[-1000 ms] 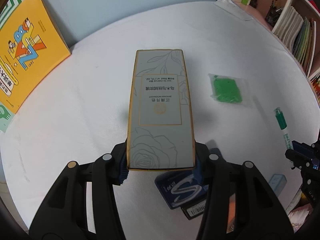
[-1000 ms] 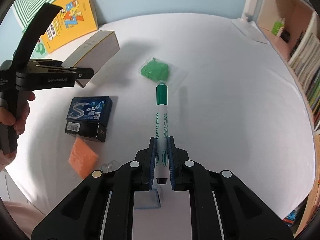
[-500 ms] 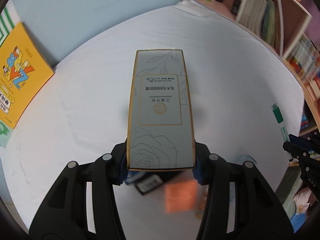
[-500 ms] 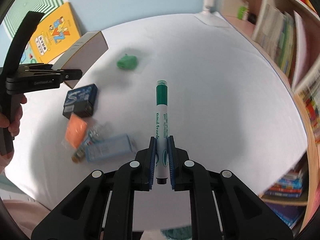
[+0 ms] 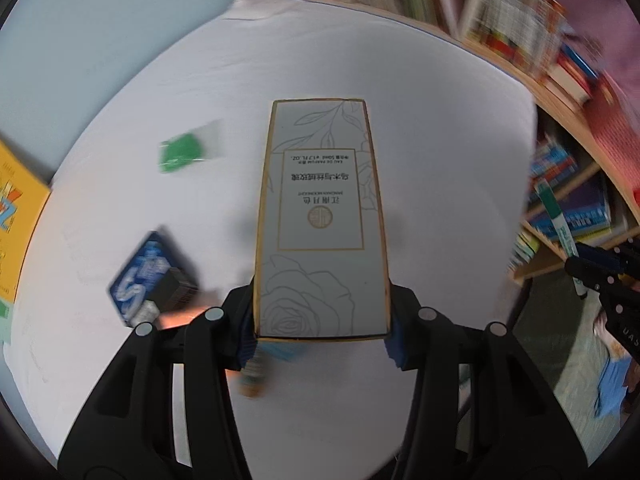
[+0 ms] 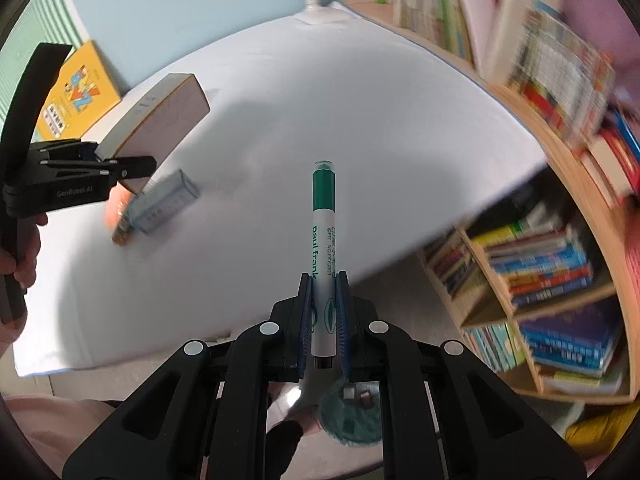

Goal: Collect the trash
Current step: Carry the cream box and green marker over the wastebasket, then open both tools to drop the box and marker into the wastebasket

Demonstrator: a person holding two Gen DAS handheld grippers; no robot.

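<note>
Our left gripper (image 5: 322, 332) clamps the grey perfume box (image 5: 322, 220), which hides the table (image 5: 440, 128) beneath. Our right gripper (image 6: 323, 316) pinches the green marker (image 6: 323, 240); the shelves (image 6: 560, 240) blur.

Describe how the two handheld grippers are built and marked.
Both are matte black plastic with silver rivets and blue ribbed pads. The left gripper has white lettering on its side and a black handle, seen from the right wrist. The right gripper looks identical in build.

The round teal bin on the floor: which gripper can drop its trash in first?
Probably the right. The right gripper, shut on the green marker, hangs past the table edge, with the teal bin just beneath. The left gripper, clamping the perfume box, is over the table.
</note>
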